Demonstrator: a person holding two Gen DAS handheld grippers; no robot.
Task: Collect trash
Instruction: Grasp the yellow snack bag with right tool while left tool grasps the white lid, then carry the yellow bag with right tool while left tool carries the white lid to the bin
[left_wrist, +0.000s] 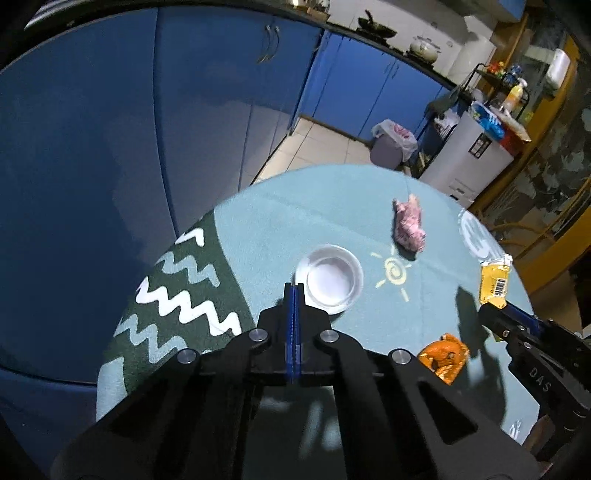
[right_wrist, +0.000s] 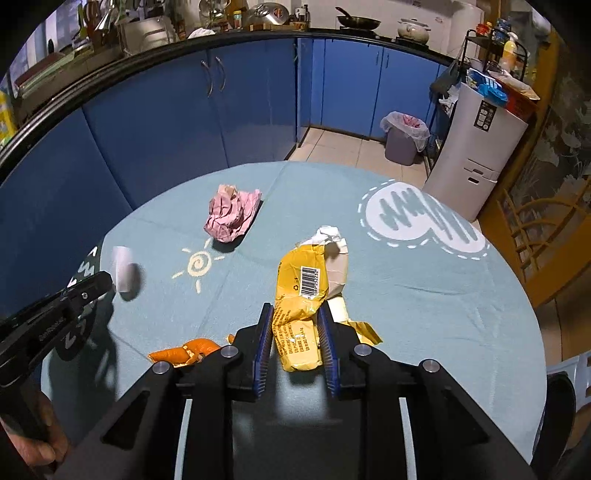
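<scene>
The yellow wrapper (right_wrist: 301, 295) sits between the fingers of the right tongs (right_wrist: 296, 325), which are closed on its lower end and seem to hold it over the desk (right_wrist: 424, 295), so the step in hand looks like carrying it off. The left tongs (left_wrist: 294, 295) pinch the rim of a clear cup (left_wrist: 330, 278), fingers pressed together. Next comes dropping the wrapper into the cup or bin (right_wrist: 402, 142); the pink wad (right_wrist: 232, 214) and orange wrapper (right_wrist: 184, 352) remain on the desk.

blue cabinets (right_wrist: 155, 125), a white appliance (right_wrist: 476, 147), a frying pan (right_wrist: 358, 22).
</scene>
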